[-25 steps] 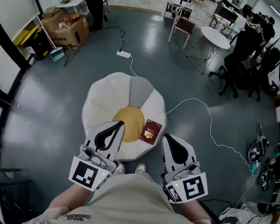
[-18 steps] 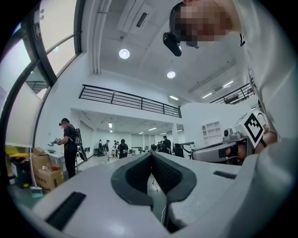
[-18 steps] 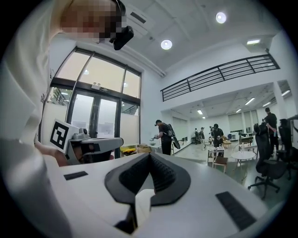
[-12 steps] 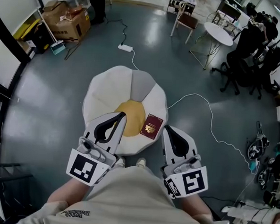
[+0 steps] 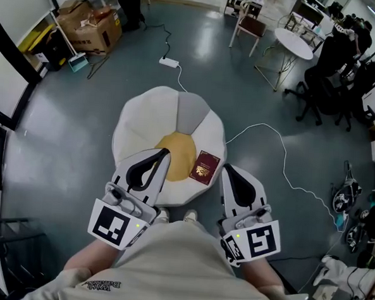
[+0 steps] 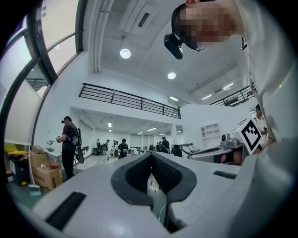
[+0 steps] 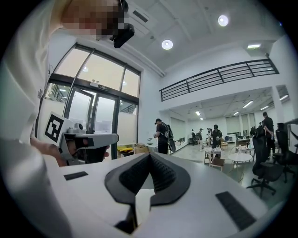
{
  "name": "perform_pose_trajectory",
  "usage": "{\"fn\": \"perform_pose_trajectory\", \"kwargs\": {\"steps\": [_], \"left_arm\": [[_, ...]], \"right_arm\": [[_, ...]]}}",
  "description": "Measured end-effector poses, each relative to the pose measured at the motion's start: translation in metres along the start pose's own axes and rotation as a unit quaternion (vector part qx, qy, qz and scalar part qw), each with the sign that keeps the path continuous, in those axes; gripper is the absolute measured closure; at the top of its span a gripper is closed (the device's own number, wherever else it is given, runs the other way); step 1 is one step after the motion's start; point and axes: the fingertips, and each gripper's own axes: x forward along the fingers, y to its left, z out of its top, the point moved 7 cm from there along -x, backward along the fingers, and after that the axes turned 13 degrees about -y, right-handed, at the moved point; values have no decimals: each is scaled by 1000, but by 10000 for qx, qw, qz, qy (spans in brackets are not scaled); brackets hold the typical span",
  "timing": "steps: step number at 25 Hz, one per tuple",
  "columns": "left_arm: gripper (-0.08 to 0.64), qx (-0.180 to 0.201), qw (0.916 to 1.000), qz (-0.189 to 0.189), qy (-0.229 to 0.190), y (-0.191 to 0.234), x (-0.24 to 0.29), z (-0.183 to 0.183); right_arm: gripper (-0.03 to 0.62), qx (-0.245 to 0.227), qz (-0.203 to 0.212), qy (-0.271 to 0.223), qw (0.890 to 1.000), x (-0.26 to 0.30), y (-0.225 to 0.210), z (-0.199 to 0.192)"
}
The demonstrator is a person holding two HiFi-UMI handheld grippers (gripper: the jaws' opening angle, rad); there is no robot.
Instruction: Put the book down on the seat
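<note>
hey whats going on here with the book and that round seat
A person stands over a round cushion seat with a two-jaw tool in each hand. The dark red book already lies flat on the seat. The left tool and right tool are both shut and empty, held above its near edge.

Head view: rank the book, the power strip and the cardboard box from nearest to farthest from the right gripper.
Measured from the right gripper:
1. The book, lying on the right side of the seat, just left of the gripper's tip.
2. The power strip, on the floor beyond the seat.
3. The cardboard box, far off at the top left.
</note>
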Motion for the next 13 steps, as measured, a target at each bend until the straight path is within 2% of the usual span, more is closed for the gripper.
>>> {"fn": "perform_pose_trajectory", "kwargs": {"steps": [9, 13], "left_arm": [[555, -79, 9999, 37, -85, -2, -8, 10], [555, -3, 10000, -29, -93, -3, -13, 12]], "right_arm": [[592, 9, 96, -65, 9999, 1, 13, 4], [592, 9, 132, -44, 9999, -2, 17, 5]]}}
